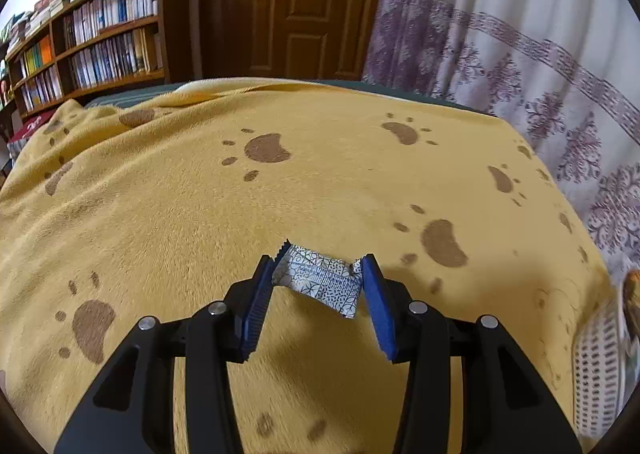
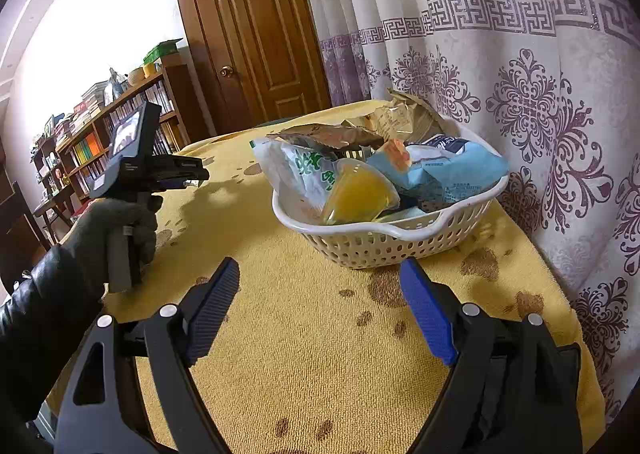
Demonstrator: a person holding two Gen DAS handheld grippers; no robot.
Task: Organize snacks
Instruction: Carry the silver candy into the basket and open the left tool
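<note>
— What is seen from the left wrist?

— A small patterned snack packet (image 1: 320,280) is pinched between the blue pads of the left gripper (image 1: 320,274), held just above the yellow paw-print blanket (image 1: 200,213). At the right edge of the view, part of a white perforated basket (image 1: 596,366) is caught, blurred. A bookshelf (image 1: 100,33), a wooden door (image 1: 296,1) and a patterned curtain (image 1: 500,53) are seen behind.

— And from the right wrist?

— The right gripper (image 2: 320,310) is held spread wide with nothing between its pads, over the blanket (image 2: 300,354). Just beyond it the basket (image 2: 384,238) is set on the blanket near the curtain (image 2: 520,93), filled with snack bags and a yellow jelly cup (image 2: 356,193). To the left, the left gripper (image 2: 188,169) is gripped by a gloved hand (image 2: 116,225), well apart from the basket; its pads cannot be made out from here.
</note>
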